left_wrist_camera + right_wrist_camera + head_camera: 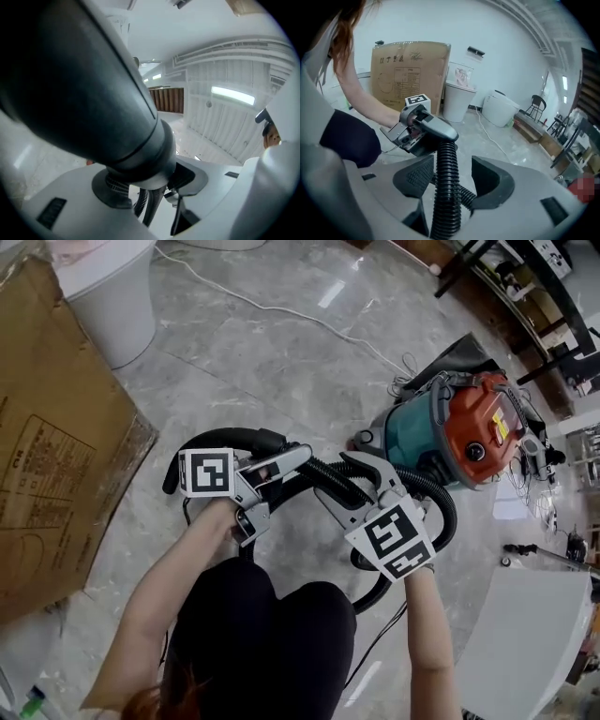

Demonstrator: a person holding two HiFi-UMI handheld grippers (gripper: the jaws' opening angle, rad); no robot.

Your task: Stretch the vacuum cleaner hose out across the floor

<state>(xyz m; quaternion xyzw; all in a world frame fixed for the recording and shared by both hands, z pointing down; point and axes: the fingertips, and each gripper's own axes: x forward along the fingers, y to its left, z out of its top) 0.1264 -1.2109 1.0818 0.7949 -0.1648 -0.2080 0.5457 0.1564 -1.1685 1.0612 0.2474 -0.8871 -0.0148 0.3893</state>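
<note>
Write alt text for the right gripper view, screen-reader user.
A black ribbed hose runs up between the right gripper's open jaws, close to the left pad and clear of the right one, to the left gripper, which grips its far end. Behind, on the grey floor, stand a cardboard box and a white bin.

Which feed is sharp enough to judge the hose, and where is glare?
Left gripper view: smooth black hose tube fills the frame, soft; ceiling light strip blown out. Right gripper view: black ribbed hose sharp, edges fisheye-bent. Head view: even light, streaky glare on grey marble floor.
</note>
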